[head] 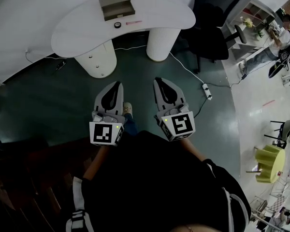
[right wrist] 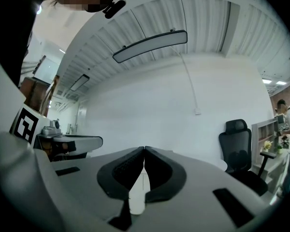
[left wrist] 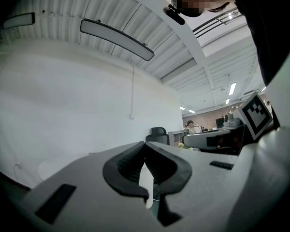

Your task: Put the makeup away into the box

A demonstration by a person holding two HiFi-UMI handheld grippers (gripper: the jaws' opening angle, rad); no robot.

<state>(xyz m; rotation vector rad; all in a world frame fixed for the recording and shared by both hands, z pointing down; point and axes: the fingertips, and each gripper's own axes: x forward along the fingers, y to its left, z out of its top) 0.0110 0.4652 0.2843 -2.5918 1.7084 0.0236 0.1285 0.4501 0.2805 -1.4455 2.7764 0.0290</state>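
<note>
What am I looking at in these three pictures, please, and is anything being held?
A person stands holding a hand-held gripper in each hand; there is no robot arm. The head view looks down from a camera on the person's head: left gripper, right gripper, both over the dark floor, short of the white table. On the table lie a box, a small round dark thing and a thin pink stick. The other two pictures come from cameras riding on each gripper, looking along its jaws. Both pairs of jaws are closed, with nothing between them.
</note>
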